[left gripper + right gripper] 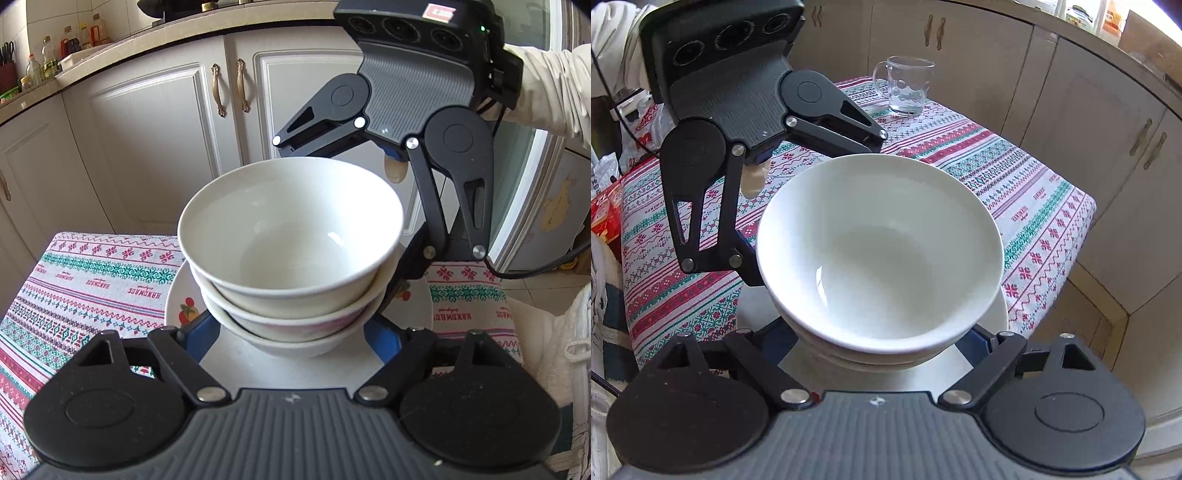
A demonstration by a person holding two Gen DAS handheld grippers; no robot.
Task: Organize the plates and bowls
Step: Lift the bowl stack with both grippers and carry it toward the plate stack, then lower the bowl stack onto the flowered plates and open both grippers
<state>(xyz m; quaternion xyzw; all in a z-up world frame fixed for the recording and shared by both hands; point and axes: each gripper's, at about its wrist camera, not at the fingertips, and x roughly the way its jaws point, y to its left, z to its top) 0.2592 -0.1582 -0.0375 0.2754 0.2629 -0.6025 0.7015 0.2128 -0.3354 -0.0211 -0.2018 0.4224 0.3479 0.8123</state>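
We look down our left gripper (291,332), and its blue-padded fingers (201,336) stand wide apart on either side of the lowest bowl in a stack of three white ceramic bowls (291,236); whether the pads actually press on it we cannot tell. The stack sits on a white round plate with fruit prints (181,310), and the plate lies on the red, green and white patterned tablecloth (92,280). Across the stack our right gripper (391,291) reaches down, fingers spread around the far side, its tips hidden behind the bowls. From the right wrist the same story: jaws apart, blue pads (975,347) flanking the bottom of the stack, contact hidden beneath the top bowl's rim. Farther off on the cloth stands a clear glass mug with a handle (905,86), well apart from the plate. Beyond the table run cream cabinet doors with brass handles (229,88).
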